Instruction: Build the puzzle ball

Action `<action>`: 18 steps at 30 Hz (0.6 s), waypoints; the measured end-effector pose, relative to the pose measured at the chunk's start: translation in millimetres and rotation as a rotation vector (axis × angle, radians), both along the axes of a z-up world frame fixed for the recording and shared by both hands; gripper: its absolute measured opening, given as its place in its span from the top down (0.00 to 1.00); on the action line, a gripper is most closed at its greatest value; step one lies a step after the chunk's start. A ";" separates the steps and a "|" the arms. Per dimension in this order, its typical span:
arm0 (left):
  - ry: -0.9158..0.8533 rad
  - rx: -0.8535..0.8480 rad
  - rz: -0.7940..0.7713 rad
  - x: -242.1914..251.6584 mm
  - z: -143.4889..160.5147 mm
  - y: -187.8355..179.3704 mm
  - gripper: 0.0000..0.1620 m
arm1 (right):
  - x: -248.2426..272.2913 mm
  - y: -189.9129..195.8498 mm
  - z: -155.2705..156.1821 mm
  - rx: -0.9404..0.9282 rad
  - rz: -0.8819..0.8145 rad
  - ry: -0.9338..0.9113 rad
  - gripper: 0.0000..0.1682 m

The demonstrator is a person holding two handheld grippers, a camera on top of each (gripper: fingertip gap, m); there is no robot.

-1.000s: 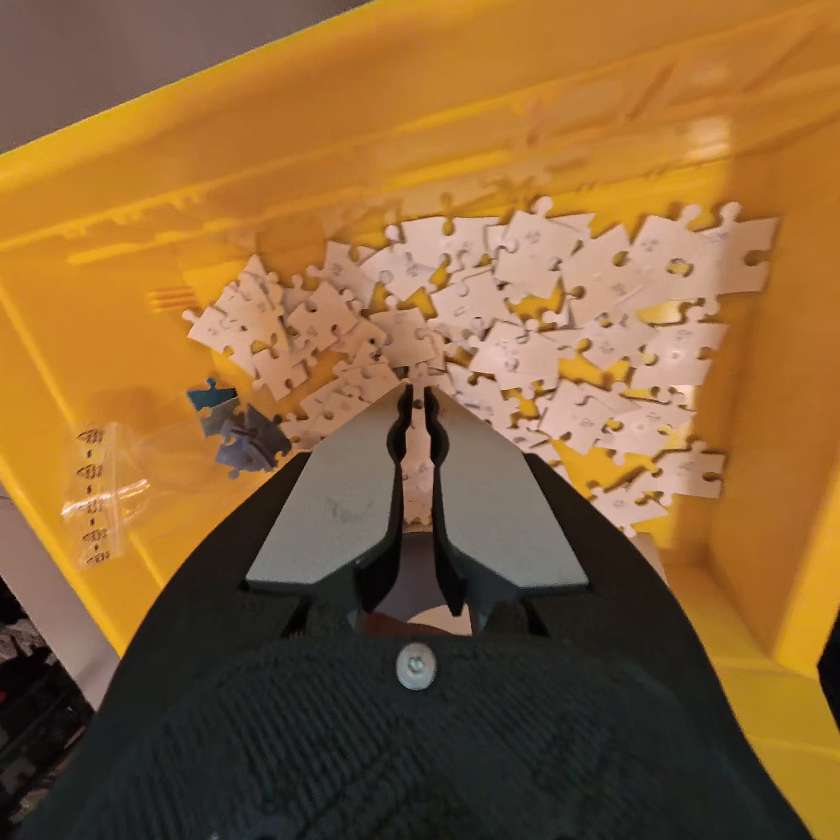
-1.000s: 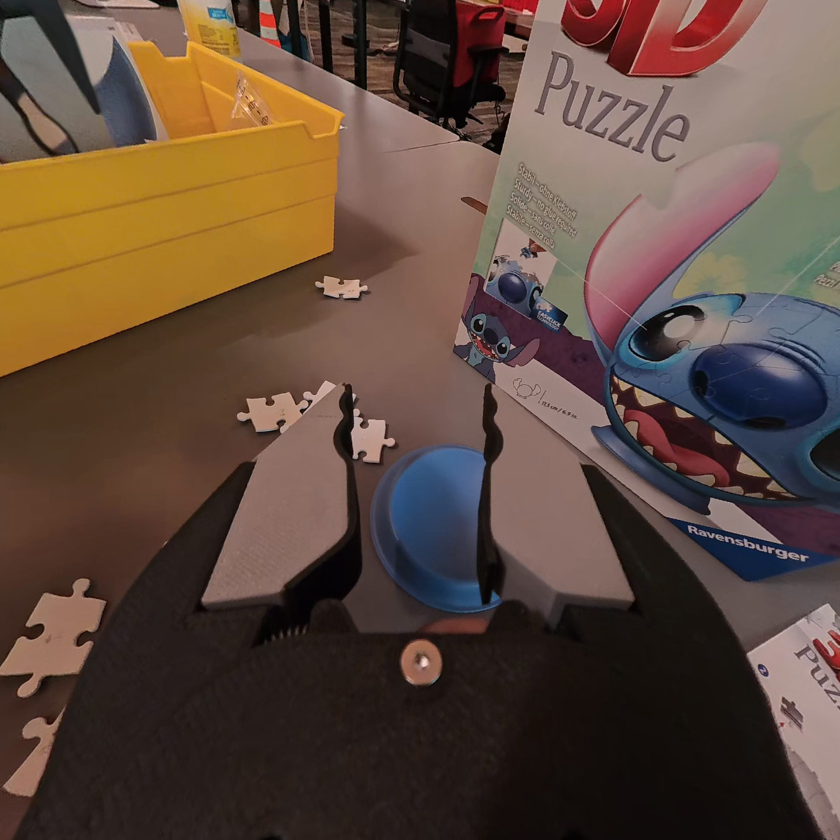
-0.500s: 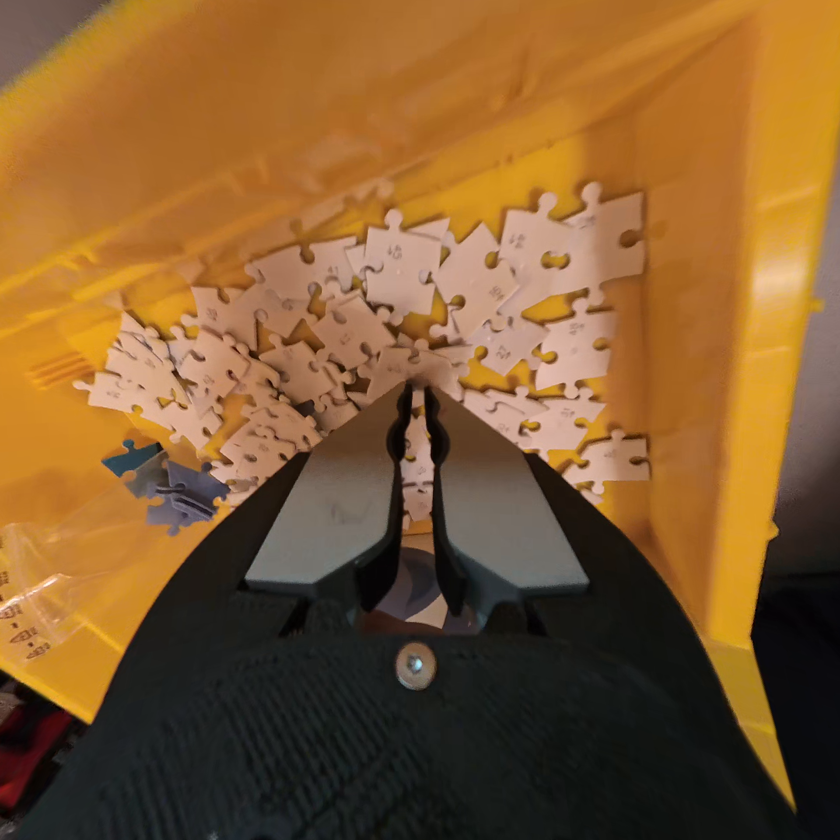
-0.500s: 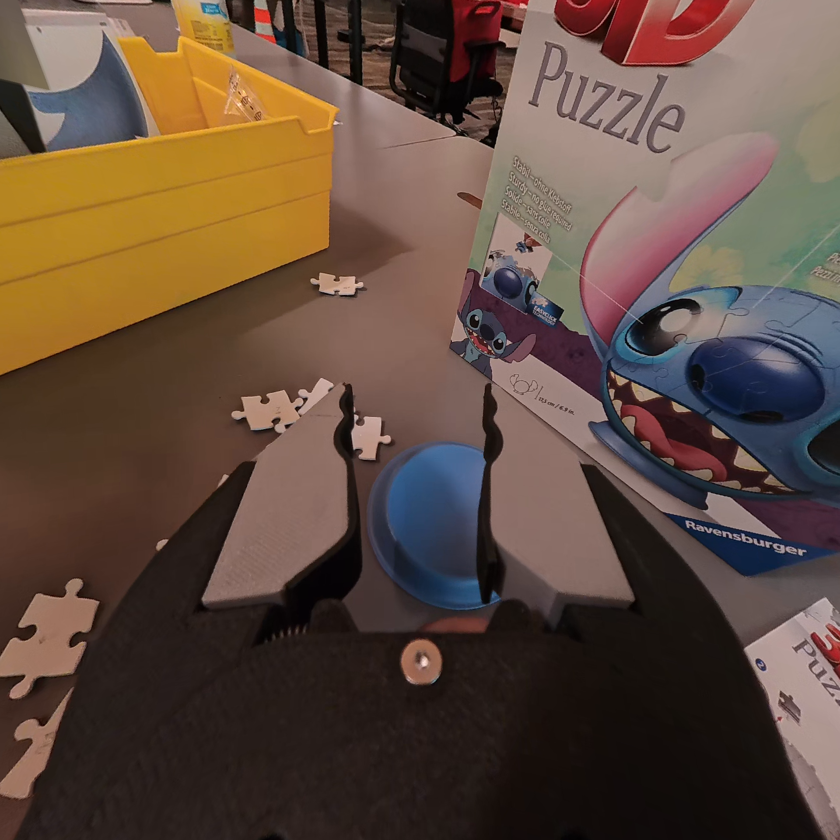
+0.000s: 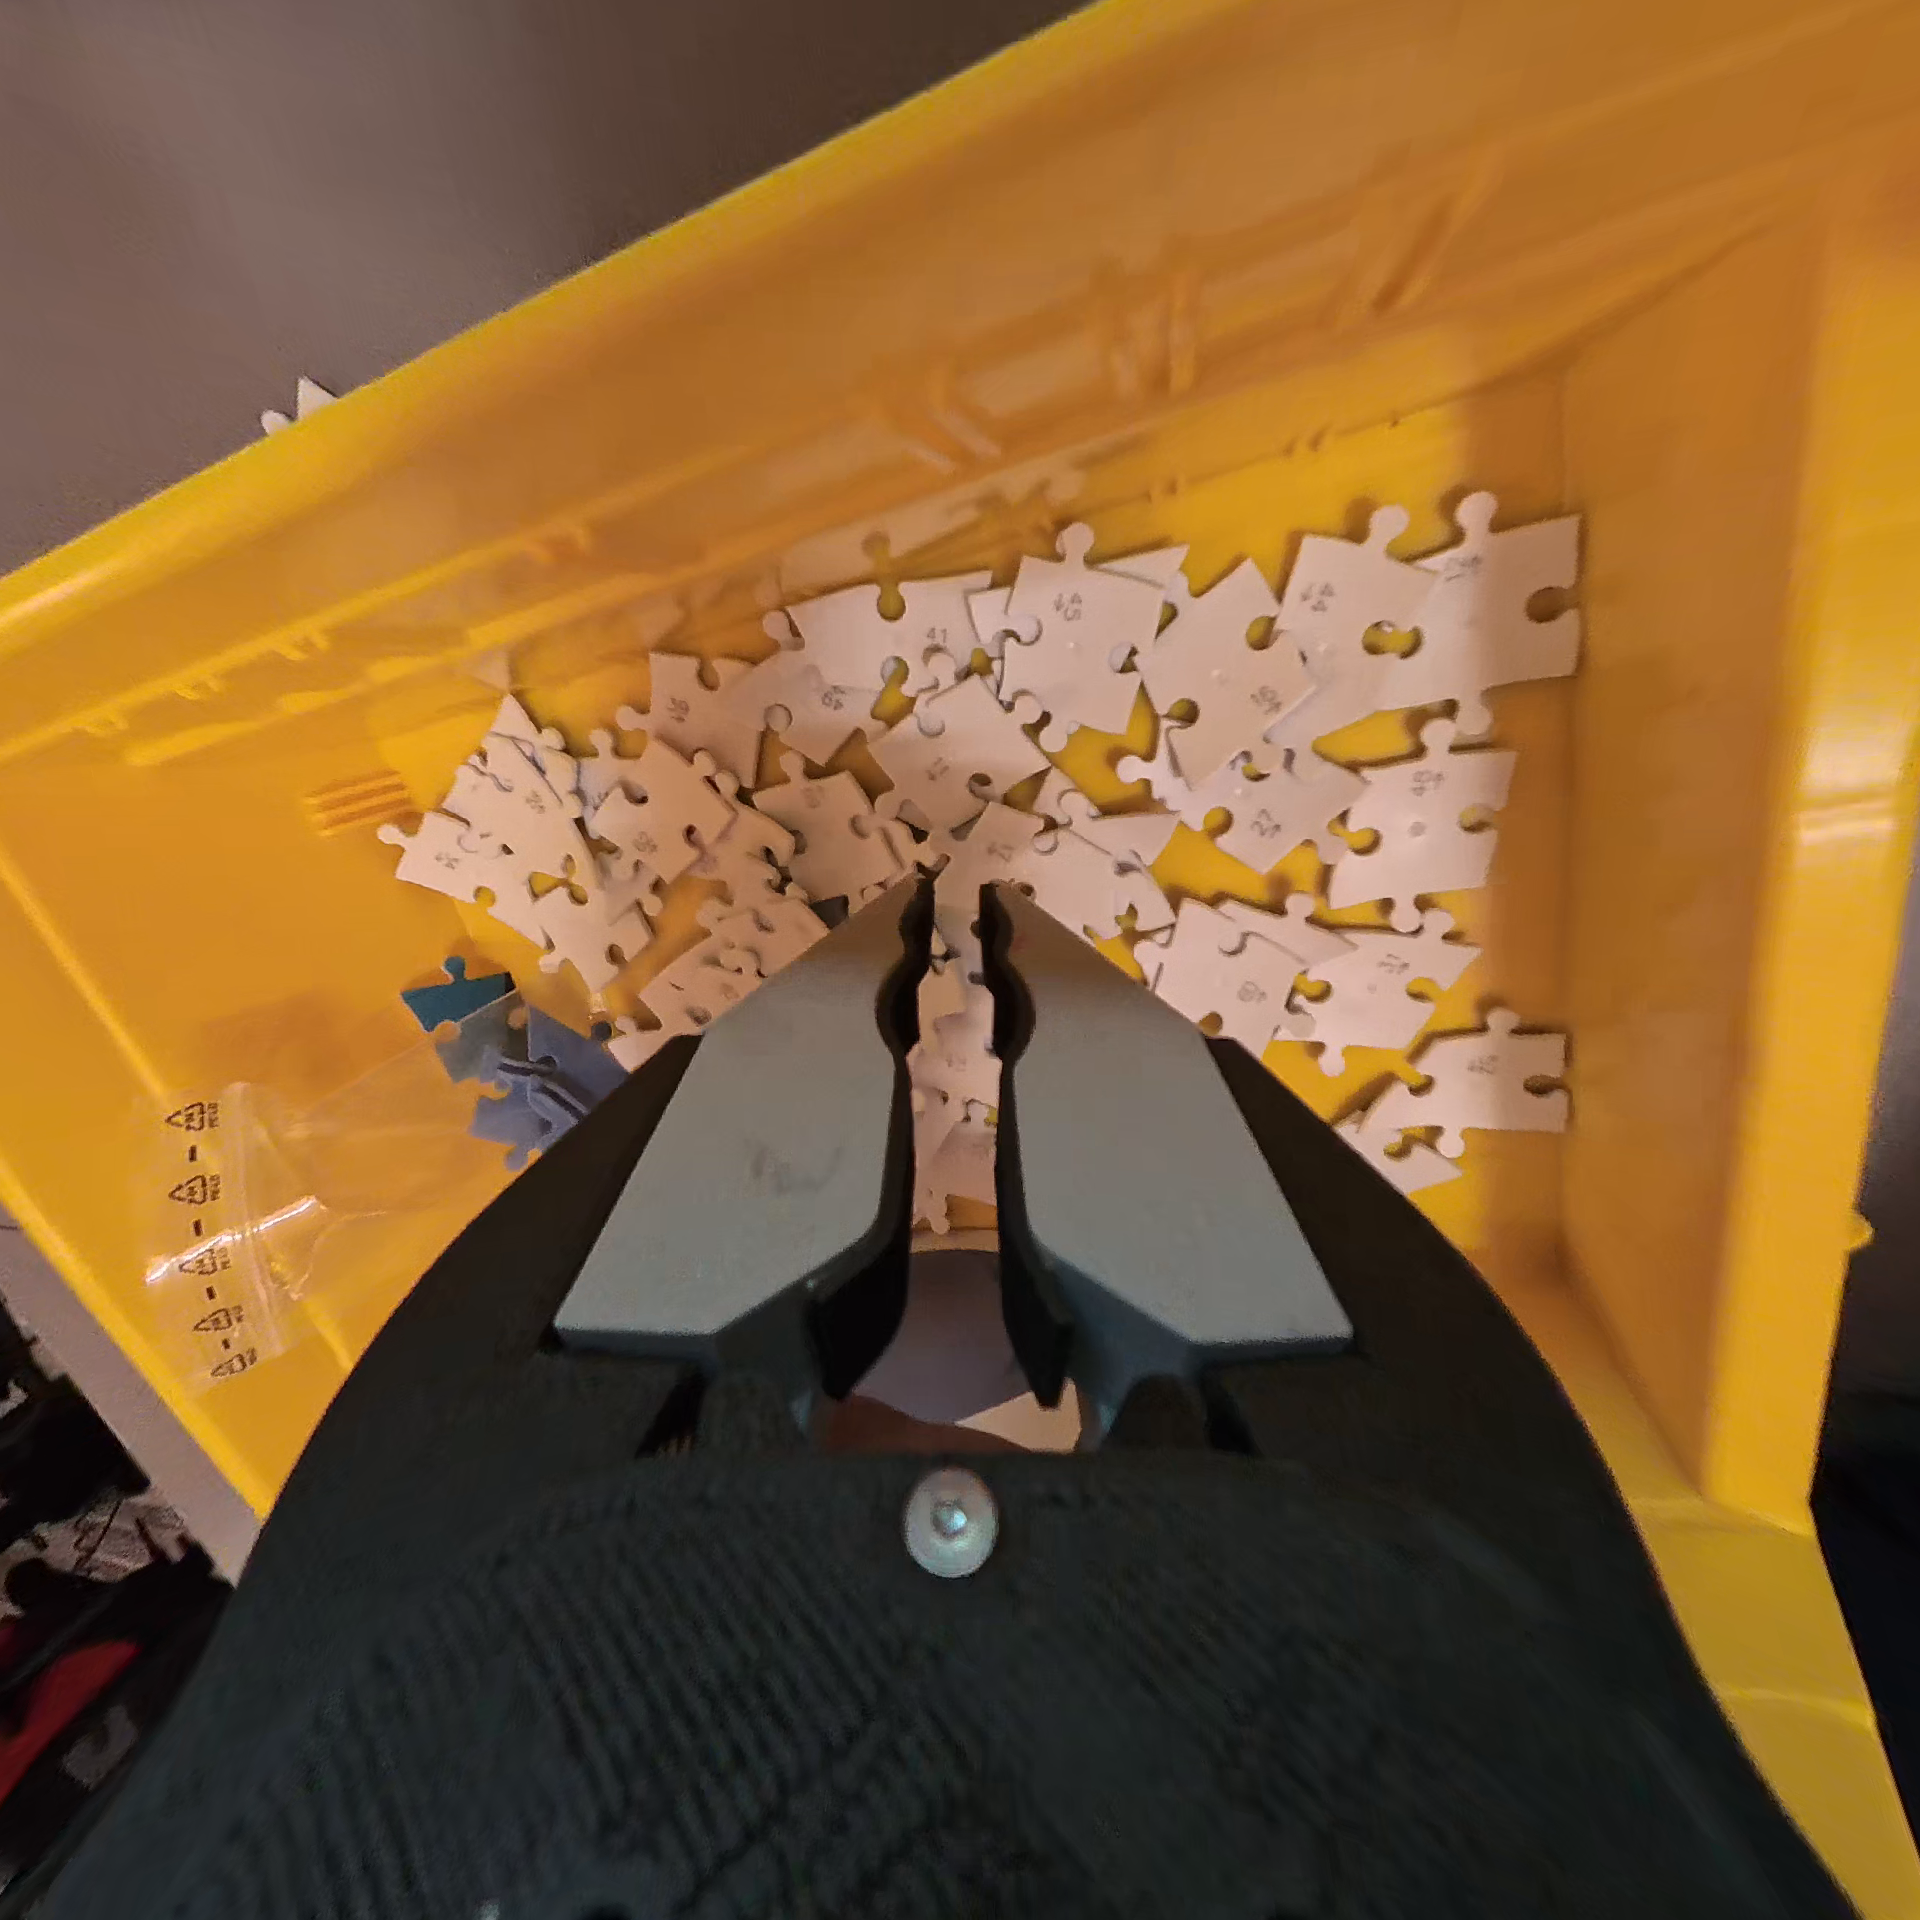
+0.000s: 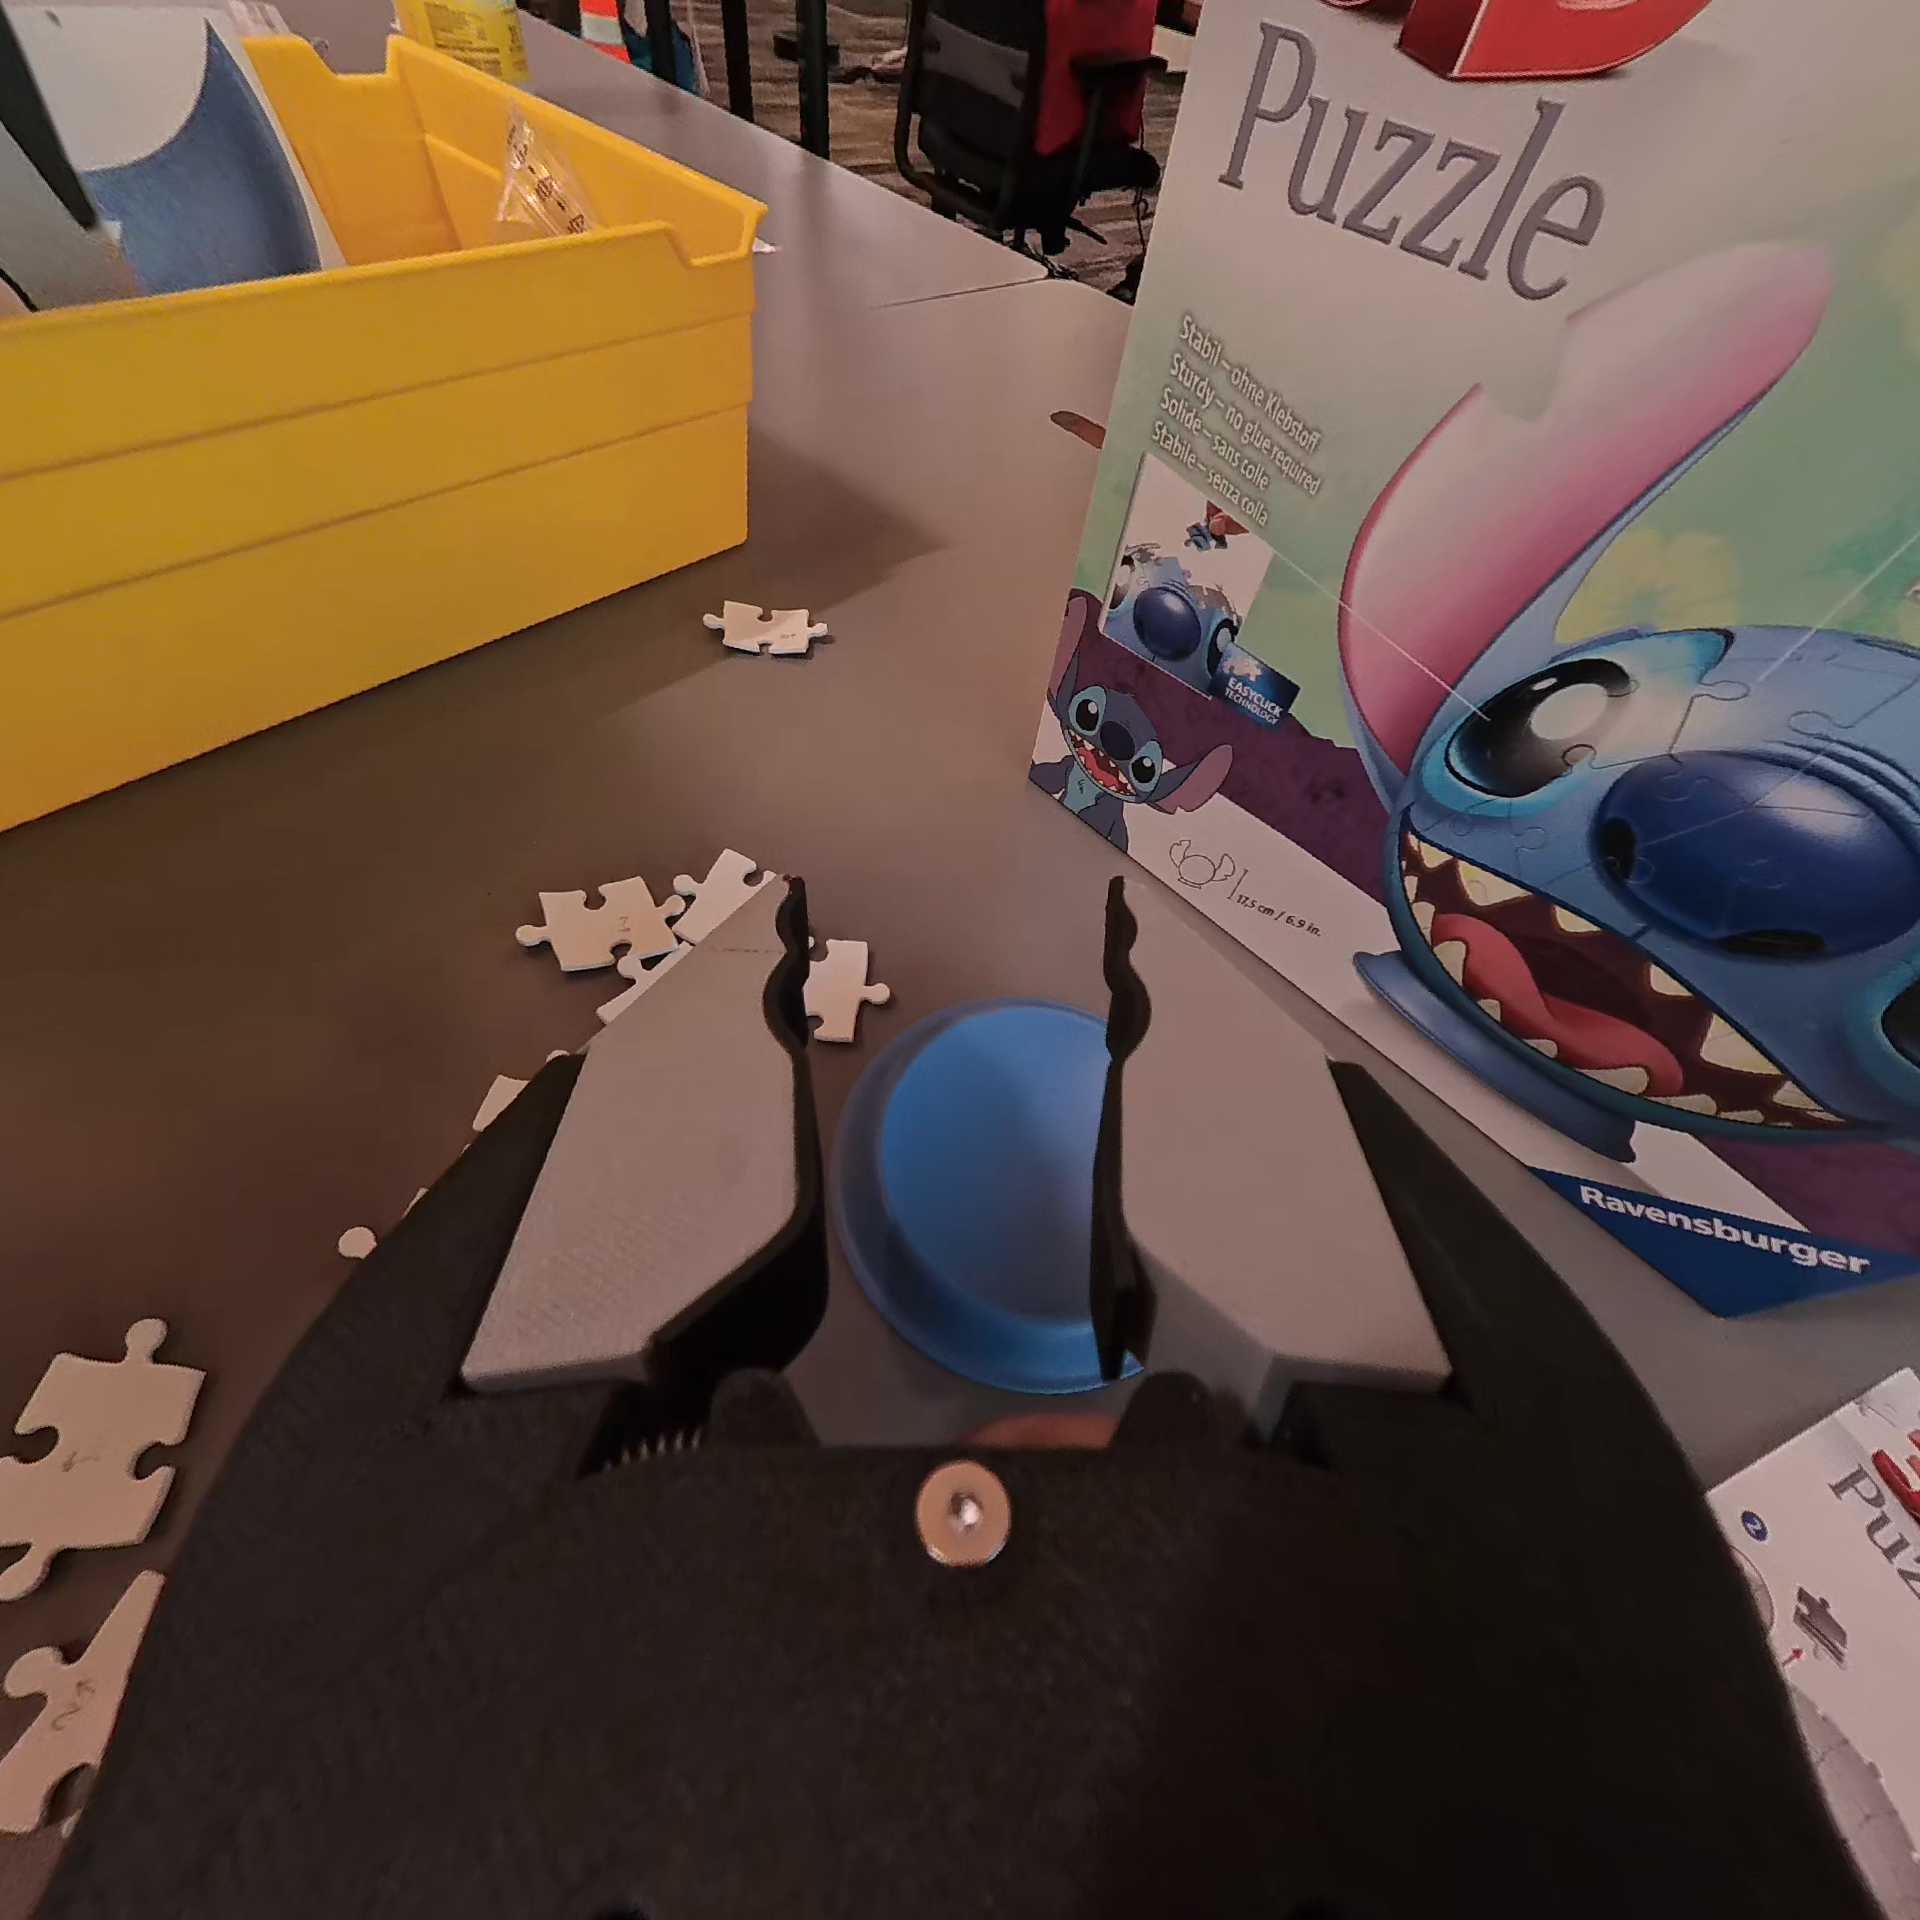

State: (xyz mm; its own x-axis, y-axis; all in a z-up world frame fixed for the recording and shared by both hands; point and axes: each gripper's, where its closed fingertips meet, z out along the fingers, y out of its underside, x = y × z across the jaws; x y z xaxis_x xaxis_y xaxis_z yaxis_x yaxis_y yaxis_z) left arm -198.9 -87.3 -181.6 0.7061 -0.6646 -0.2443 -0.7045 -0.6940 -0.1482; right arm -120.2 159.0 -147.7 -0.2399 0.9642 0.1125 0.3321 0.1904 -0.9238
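Observation:
My left gripper [image 5: 954, 888] hangs over a yellow bin [image 5: 1683, 935] full of white face-down puzzle pieces [image 5: 1226, 686]. Its jaws stand a narrow slit apart and nothing shows between the tips. A few blue pieces [image 5: 520, 1081] lie at the bin's left. My right gripper [image 6: 956, 894] is open and empty, low over the grey table, with a blue round stand [image 6: 977, 1174] between its fingers. Loose white pieces [image 6: 613, 920] lie just left of its left finger. The bin also shows in the right wrist view [image 6: 364, 499].
A tall puzzle box [image 6: 1507, 623] stands at the right, close to the right finger. A clear plastic bag [image 5: 229, 1236] hangs at the bin's left wall. A blue and white curved part [image 6: 197, 187] rises from the bin. More pieces [image 6: 94, 1444] lie at front left, and a booklet [image 6: 1849, 1579] at front right. Spacing between my two grippers at the tips: around 25 cm.
The left wrist view swung over the bin toward its right wall and back, so the pieces shifted sideways. The left jaws kept the same narrow gap. The right gripper barely moved.

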 end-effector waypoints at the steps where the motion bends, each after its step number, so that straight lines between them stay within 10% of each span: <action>1: 0.002 0.003 -0.007 0.4 1.3 -0.4 0.96 | -0.1 -0.1 -0.2 0.001 0.001 -0.001 0.68; 18: 0.054 0.027 0.036 -15.2 6.3 1.5 0.80 | 0.3 -2.4 -3.8 0.011 0.012 -0.015 0.67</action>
State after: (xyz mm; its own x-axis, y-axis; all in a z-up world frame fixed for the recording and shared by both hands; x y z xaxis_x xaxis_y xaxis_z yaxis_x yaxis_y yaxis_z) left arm -214.1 -85.8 -175.3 0.7148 -0.6317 -0.3001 -0.6867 -0.7153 -0.1298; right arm -120.0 156.6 -151.5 -0.2533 0.9600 0.1196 0.3434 0.2048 -0.9166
